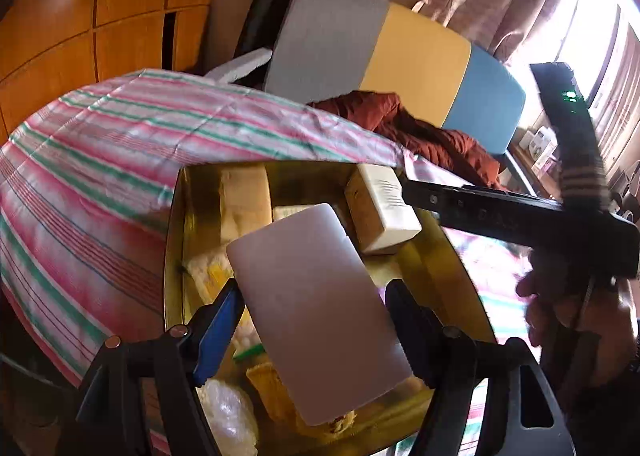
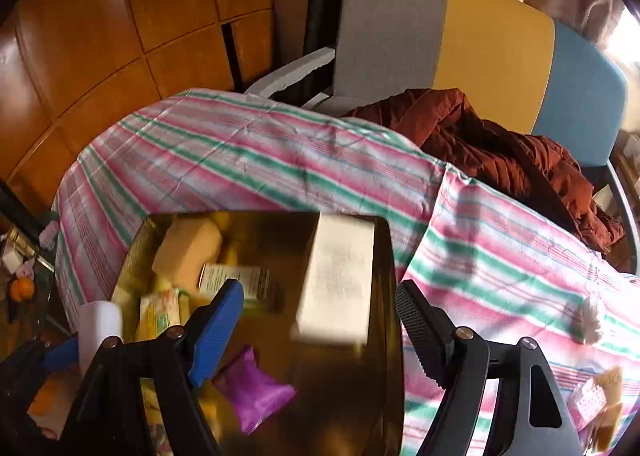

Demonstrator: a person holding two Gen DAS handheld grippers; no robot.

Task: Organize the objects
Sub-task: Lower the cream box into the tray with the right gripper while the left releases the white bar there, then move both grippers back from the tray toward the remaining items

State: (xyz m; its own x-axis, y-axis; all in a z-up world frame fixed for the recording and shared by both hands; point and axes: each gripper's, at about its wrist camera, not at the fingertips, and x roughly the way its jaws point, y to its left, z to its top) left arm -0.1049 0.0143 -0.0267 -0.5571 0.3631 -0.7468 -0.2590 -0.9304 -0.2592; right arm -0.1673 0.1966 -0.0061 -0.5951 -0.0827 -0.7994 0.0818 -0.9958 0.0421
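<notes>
The left tongs (image 1: 316, 320) stand wide, a flat white slab (image 1: 316, 316) lying aslant between them; whether the pads touch its edges I cannot tell, though it looks freed, or close to it, and tilts down toward the gold tin (image 1: 176, 240) directly below. The right tongs (image 2: 320, 320) are open and grip nothing — a cream box (image 2: 336, 276) sits blurred just ahead of their tips, inside the tin's far right corner, apparently let go there. Around and under both tongs the tin holds the sorted things: a purple packet (image 2: 252, 392) just below the right tongs' blue finger, a yellow block (image 2: 188, 252) at the far left, and a small printed carton (image 2: 240, 280) between them, with pale wrapped packets nearer the left tongs. Beyond the tin spreads the striped cloth (image 2: 240, 160) over the table, then a rust-red jacket (image 2: 500, 156) heaped on a grey, yellow and blue chair (image 2: 496, 40). To the right of the right tongs a couple of small packets (image 2: 600, 400) lie on the cloth, outside the tin. The step in hand looks like dropping items into the tin; next, each pair should lift clear without knocking the other, and the right pair likely turns to those stray packets. The cream box and the carton carry lines of small print, but it is too blurred to read, and no brand can be made out.
</notes>
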